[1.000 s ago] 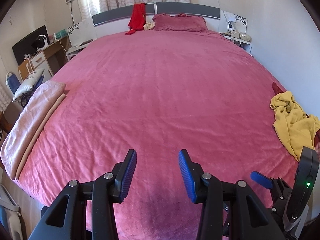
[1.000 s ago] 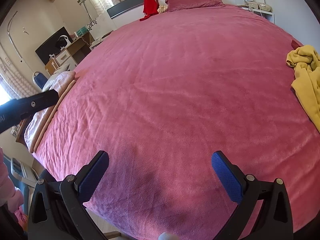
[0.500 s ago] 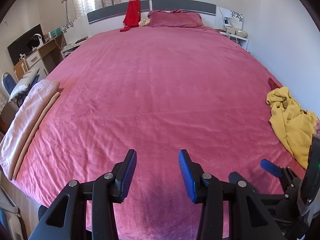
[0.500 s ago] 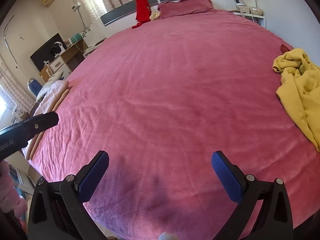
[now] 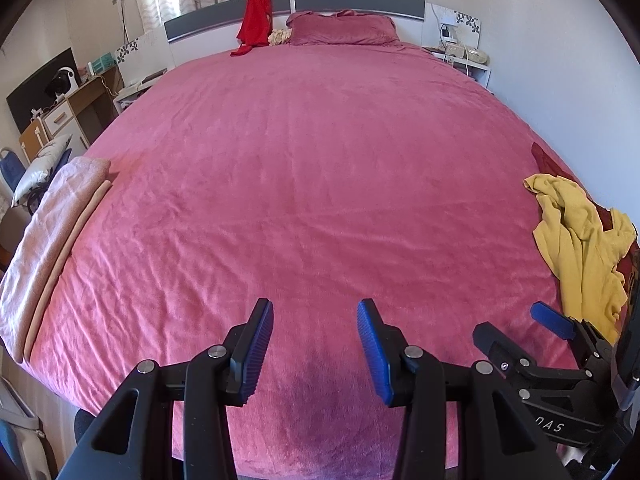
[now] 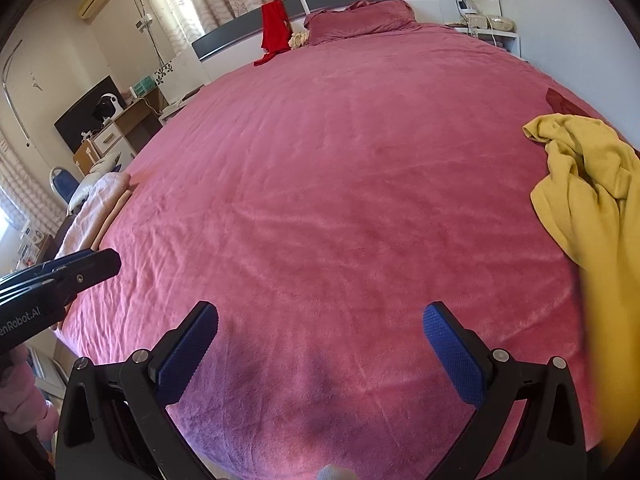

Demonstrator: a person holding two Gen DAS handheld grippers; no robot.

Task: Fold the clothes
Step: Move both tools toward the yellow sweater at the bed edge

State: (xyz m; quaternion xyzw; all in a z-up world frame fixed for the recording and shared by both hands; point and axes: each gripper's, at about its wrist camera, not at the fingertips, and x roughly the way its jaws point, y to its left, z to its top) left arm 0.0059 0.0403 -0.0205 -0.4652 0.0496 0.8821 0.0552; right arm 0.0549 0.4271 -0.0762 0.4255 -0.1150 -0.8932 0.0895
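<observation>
Along the bed's left edge lies a folded pink blanket (image 5: 48, 240); over the near edge the left gripper (image 5: 315, 344) hovers, released and holding nothing; beside it the right gripper (image 6: 320, 354) gapes wider, empty too; at the right edge sits the crumpled yellow garment (image 6: 592, 200), untouched.

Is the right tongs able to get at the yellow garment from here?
Probably yes: the right tongs are open and empty, and only bare bedspread lies between them and the yellow garment.
</observation>
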